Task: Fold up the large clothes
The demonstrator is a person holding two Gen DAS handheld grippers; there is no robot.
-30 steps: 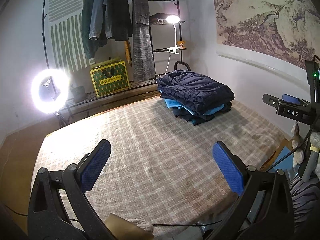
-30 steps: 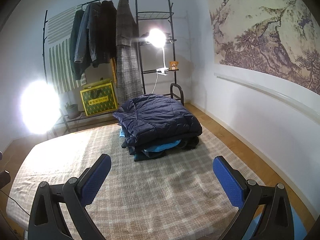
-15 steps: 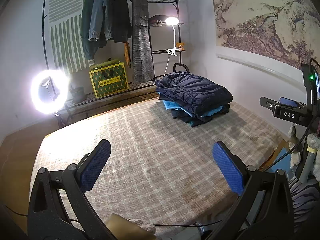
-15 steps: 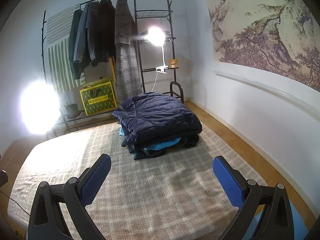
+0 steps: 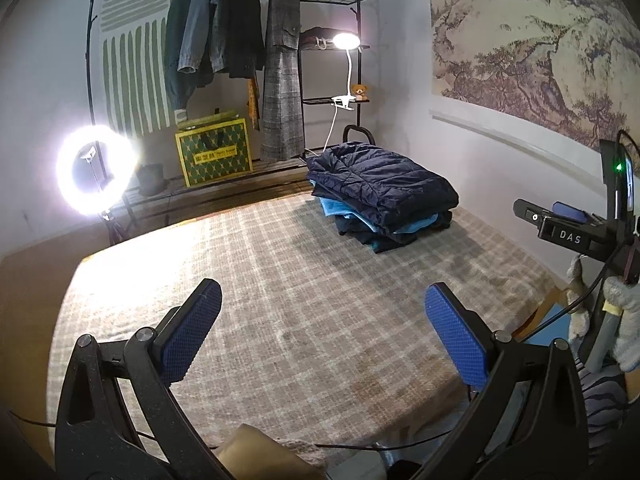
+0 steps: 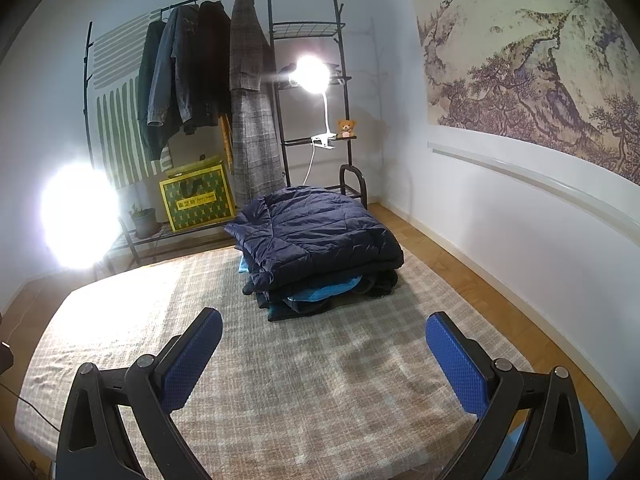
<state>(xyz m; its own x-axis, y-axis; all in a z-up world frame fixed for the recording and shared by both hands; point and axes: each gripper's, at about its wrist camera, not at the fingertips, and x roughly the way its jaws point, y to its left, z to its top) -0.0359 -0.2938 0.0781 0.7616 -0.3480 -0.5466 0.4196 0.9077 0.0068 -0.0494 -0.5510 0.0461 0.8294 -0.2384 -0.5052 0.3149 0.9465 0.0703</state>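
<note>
A stack of folded clothes, topped by a navy quilted jacket [image 5: 380, 184], lies at the far right of the plaid-covered table [image 5: 280, 300]; a light blue garment [image 5: 340, 210] shows in the stack. It also shows in the right wrist view [image 6: 316, 232]. My left gripper [image 5: 320, 328] is open and empty above the table's near part. My right gripper [image 6: 322, 356] is open and empty, short of the stack. The right gripper's body [image 5: 568, 232] shows at the right edge of the left wrist view.
A clothes rack [image 6: 224, 92] with hanging coats stands behind the table, with a yellow-green box [image 6: 198, 202] and a potted plant [image 6: 142, 220] below. A ring light [image 5: 96, 170] glows at left, a clip lamp [image 5: 346, 42] on the shelf. Wood floor [image 6: 460, 264] runs along the right wall.
Both views have drifted slightly; the stack sits a little lower and further left in the left wrist view. Both grippers stay open and empty.
</note>
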